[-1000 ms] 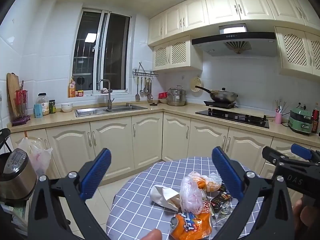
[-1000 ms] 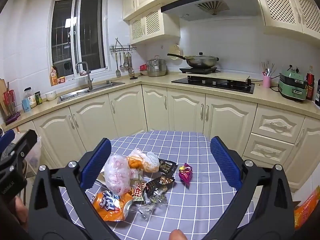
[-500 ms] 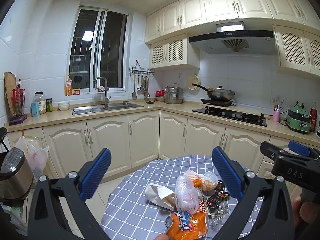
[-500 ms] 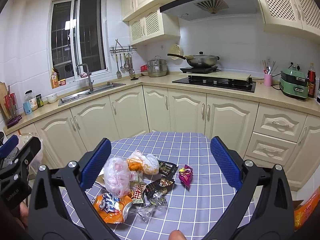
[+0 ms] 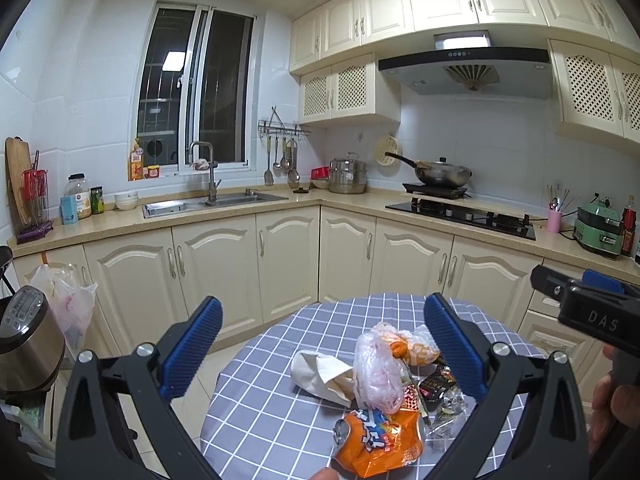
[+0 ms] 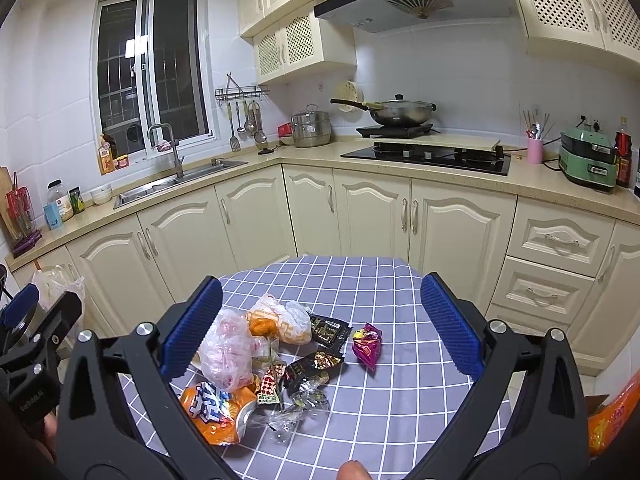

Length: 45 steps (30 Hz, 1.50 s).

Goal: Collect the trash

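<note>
A heap of trash lies on a round table (image 5: 272, 412) (image 6: 384, 400) with a grey checked cloth: an orange snack bag (image 5: 380, 442) (image 6: 216, 404), a clear pinkish plastic bag (image 5: 376, 368) (image 6: 224, 348), a white paper bag (image 5: 316, 368), an orange-and-white bag (image 6: 280, 320), dark wrappers (image 6: 328, 330) and a magenta wrapper (image 6: 366, 344). My left gripper (image 5: 322, 348) is open, held above and short of the heap. My right gripper (image 6: 320, 326) is open too, above the table with the heap between and below its blue pads. Neither holds anything.
Cream cabinets and a counter with a sink (image 5: 212, 202), hob (image 5: 460, 212) and wok wrap around behind the table. A rice cooker (image 5: 26, 340) and a hanging plastic bag (image 5: 66, 300) sit at left. An orange package (image 6: 612, 416) shows at the right edge.
Both grippers have shifted slightly; the heap sits a bit lower and nearer in the left wrist view. Both stay open and the trash has not moved.
</note>
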Motion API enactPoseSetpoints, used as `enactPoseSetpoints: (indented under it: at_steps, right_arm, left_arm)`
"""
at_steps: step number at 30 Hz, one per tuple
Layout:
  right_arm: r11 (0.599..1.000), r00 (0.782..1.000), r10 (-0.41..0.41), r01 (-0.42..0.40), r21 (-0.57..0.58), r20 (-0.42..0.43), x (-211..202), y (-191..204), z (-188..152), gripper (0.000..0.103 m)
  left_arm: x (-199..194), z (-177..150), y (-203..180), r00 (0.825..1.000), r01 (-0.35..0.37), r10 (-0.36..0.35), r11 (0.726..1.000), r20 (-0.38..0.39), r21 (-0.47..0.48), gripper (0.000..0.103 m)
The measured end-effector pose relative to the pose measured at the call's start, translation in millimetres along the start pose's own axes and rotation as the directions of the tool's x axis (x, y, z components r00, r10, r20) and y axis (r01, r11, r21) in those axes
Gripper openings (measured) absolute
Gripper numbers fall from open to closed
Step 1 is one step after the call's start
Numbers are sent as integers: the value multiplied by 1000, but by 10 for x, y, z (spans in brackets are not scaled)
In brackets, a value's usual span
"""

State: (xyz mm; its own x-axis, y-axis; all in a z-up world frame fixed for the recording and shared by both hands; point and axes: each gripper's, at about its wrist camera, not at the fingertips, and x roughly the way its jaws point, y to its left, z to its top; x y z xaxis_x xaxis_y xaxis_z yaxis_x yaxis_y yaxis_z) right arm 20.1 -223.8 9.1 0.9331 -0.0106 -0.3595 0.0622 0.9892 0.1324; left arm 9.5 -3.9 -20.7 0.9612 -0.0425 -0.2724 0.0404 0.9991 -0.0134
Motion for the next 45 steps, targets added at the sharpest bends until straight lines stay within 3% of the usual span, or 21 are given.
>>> enactPoseSetpoints:
  at_steps: [8, 15, 19, 25, 26, 28, 30, 32, 33, 34, 35, 36, 45]
  right_arm:
    - [1000, 998, -16, 17, 11, -58, 183, -111, -130, 97]
    - [1000, 985, -8, 10, 12, -170, 466, -181, -450, 97]
    - [1000, 967, 3, 3, 23, -253, 655, -231, -626, 97]
    - [998, 913, 52, -34, 53, -404, 1017, -279, -942, 97]
    - [998, 907, 57, -40, 49, -418, 1059, -258, -984, 97]
    - [996, 891, 91, -73, 57, -445, 1138, -216, -1057, 97]
    - [992, 871, 124, -101, 73, -475, 1241, -164, -1132, 96]
    - [991, 854, 130, -111, 69, -503, 1335, -111, -1199, 79]
    - [991, 849, 137, -116, 74, -511, 1360, -105, -1217, 75]
    - [989, 841, 150, -126, 83, -520, 1391, -100, -1241, 64]
    - [989, 842, 146, -125, 74, -519, 1396, -87, -1250, 51]
    - [990, 844, 140, -124, 65, -517, 1384, -86, -1249, 45]
    - [985, 863, 169, -132, 110, -477, 1074, -455, -1285, 41]
  left_arm:
    - [249, -356, 9, 993, 13, -9, 999, -117, 32, 99]
    - [647, -853, 2, 958, 37, -20, 998, -285, 56, 99]
    - [852, -1030, -7, 936, 56, -34, 997, -351, 55, 99]
    - [1059, -1209, -80, 907, 91, -58, 994, -418, 59, 97]
    - [1096, -1236, -83, 901, 100, -62, 993, -429, 65, 95]
    - [1154, -1275, -95, 888, 115, -74, 991, -454, 63, 77]
    - [1222, -1322, -102, 870, 143, -101, 989, -483, 50, 69]
    - [1233, -1323, -101, 863, 169, -131, 985, -488, 34, 60]
    - [1241, -1330, -112, 859, 182, -143, 983, -491, 32, 49]
    - [1243, -1337, -125, 856, 197, -158, 980, -492, 27, 43]
    - [1240, -1343, -130, 854, 204, -166, 979, -493, 23, 42]
    - [1235, -1351, -131, 855, 207, -171, 978, -490, 21, 41]
    - [1040, -1380, -16, 852, 227, -217, 973, -477, -37, 37]
